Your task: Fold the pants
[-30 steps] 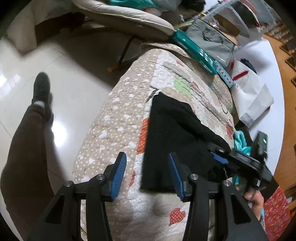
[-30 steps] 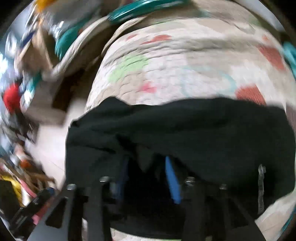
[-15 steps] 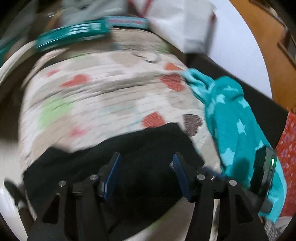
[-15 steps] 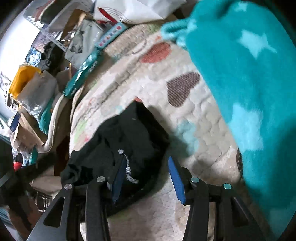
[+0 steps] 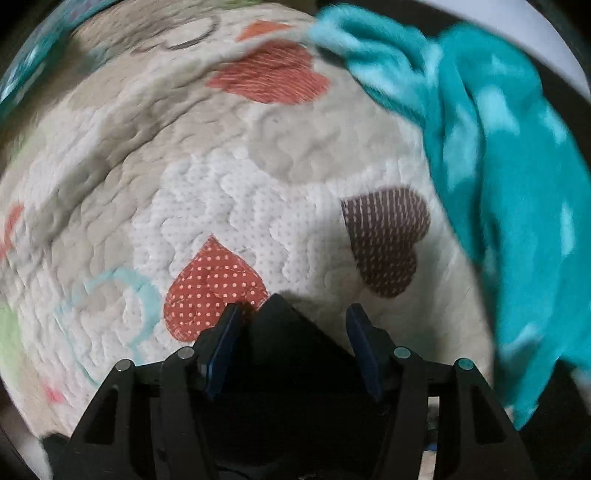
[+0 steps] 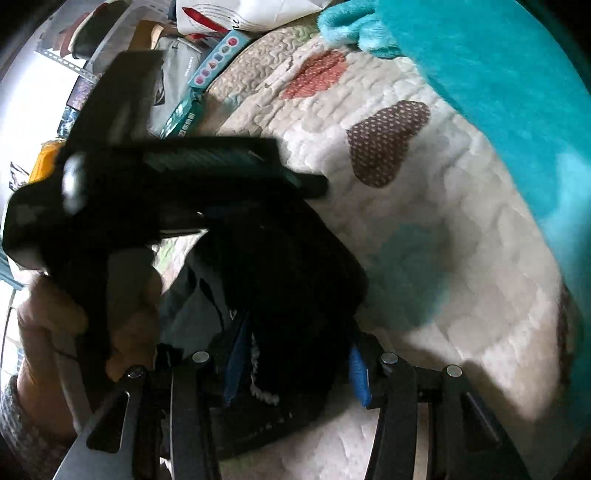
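The black pants (image 6: 288, 266) lie bunched on a quilted cover with hearts (image 5: 229, 192). In the left wrist view a corner of the black pants (image 5: 291, 350) lies between the blue pads of my left gripper (image 5: 291, 350), whose jaws stand apart. In the right wrist view my right gripper (image 6: 295, 365) is open around the black pants, with a white drawstring showing between its pads. The left gripper (image 6: 303, 181) reaches in from the left over the pants, held by a hand (image 6: 74, 332).
A teal fleece with pale stars (image 5: 517, 166) lies on the right of the quilt; it also shows in the right wrist view (image 6: 498, 74). Boxes, a white bag (image 6: 236, 14) and clutter stand beyond the quilt's far left edge.
Both grippers have moved right along the quilt toward the teal fleece. The left gripper has come down close over the pants' corner and now crosses the right wrist view.
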Demonstrator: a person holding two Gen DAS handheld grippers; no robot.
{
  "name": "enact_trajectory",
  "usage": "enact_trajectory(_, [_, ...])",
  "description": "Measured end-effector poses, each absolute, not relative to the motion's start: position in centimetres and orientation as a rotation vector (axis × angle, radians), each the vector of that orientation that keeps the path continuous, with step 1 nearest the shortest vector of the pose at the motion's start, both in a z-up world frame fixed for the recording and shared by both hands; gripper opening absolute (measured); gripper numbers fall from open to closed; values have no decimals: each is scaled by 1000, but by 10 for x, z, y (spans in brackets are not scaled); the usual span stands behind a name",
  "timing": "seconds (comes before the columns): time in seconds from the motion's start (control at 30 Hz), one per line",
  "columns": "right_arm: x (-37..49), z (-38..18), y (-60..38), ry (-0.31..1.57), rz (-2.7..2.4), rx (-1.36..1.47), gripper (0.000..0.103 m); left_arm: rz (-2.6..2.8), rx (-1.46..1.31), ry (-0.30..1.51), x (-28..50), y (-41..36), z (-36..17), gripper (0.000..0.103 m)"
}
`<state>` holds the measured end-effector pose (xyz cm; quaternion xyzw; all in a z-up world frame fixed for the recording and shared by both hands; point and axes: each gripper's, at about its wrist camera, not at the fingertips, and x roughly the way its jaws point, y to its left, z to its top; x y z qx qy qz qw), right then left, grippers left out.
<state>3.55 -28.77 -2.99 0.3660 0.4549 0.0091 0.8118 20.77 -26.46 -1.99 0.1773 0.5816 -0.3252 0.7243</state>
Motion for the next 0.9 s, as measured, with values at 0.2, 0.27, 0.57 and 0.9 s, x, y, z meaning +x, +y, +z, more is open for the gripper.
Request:
enact_trajectory(0.2, [41,-20,-281,967,79,777,26,-730,320,1245,200,-242,6,16])
enact_trajectory(0.27, [42,-7,-272,946,104,744,26,-728,281,1208,196,-226,23,16])
enact_trajectory(0.57, [28,83,-168,829,317,356,25,-666,-38,1035,173,-85,112,16])
enact_trajectory(0.9, [28,68,3,917,557,-78,25,-498,-428,990,150,94,58,7])
